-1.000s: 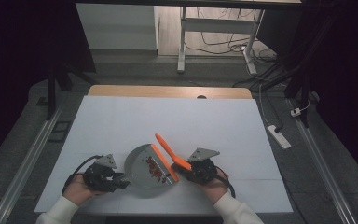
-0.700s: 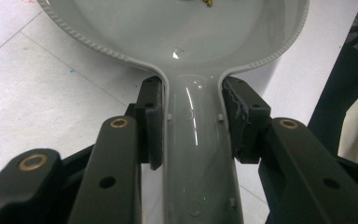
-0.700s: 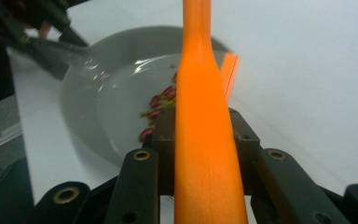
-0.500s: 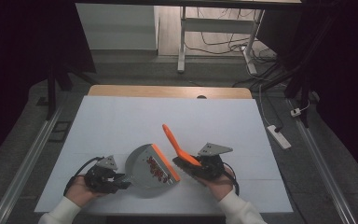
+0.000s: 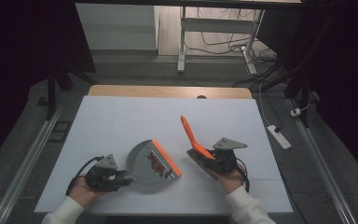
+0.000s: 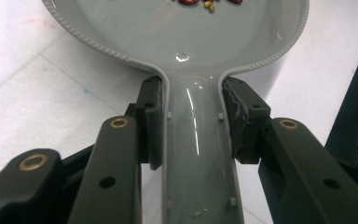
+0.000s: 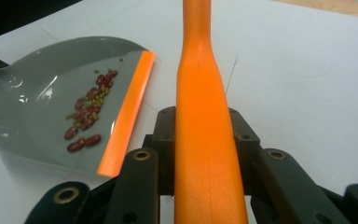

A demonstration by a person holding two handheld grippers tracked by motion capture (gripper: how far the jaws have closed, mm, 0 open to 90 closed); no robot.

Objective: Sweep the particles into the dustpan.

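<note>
A grey dustpan (image 5: 147, 163) with an orange front lip lies on the white table (image 5: 121, 121), holding red beans (image 7: 86, 116) and small green ones. The left gripper (image 5: 116, 177) clamps its handle. The right gripper (image 5: 209, 161) clasps an orange-handled brush (image 5: 193, 137) just beside it. No writing is legible.

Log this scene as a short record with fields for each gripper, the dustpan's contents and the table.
left gripper: shut on the grey dustpan handle
right gripper: shut on the orange brush handle
dustpan contents: red beans and small greenish ones, behind the orange lip
brush position: right of the dustpan, apart from it
table: white top
</note>
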